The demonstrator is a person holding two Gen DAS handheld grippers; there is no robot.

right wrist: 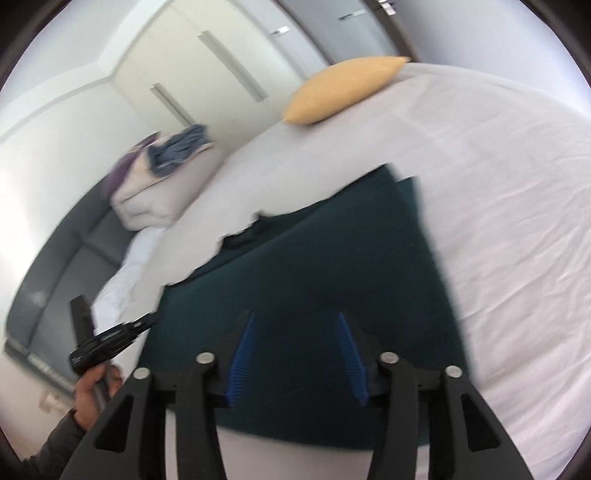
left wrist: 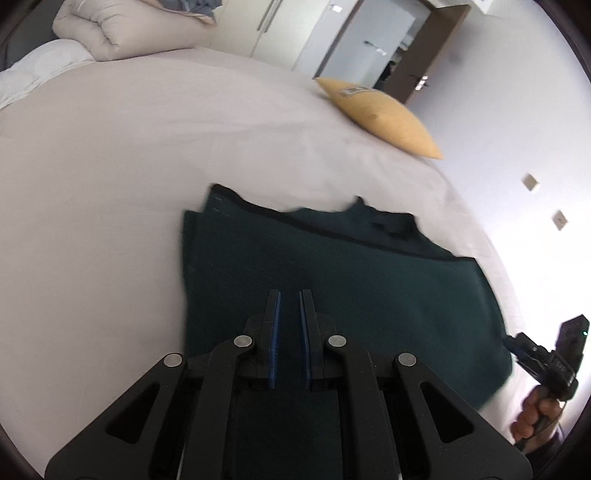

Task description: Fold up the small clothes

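Note:
A dark teal garment [left wrist: 332,280] lies folded flat on the white bed sheet [left wrist: 110,184]; it also shows in the right wrist view [right wrist: 332,266]. My left gripper [left wrist: 290,295] hovers over the garment's near edge, its blue-padded jaws a narrow gap apart with nothing between them. My right gripper [right wrist: 295,321] is wide open and empty above the garment's near part. The right gripper shows at the garment's right edge in the left wrist view [left wrist: 517,341]. The left gripper shows at the garment's left edge in the right wrist view [right wrist: 144,321].
A yellow pillow [left wrist: 384,114] lies at the far edge of the bed, also in the right wrist view [right wrist: 343,88]. A rolled beige duvet [left wrist: 122,33] with clothes on it [right wrist: 181,151] sits at the bed's end. Wardrobe doors [right wrist: 207,66] stand behind.

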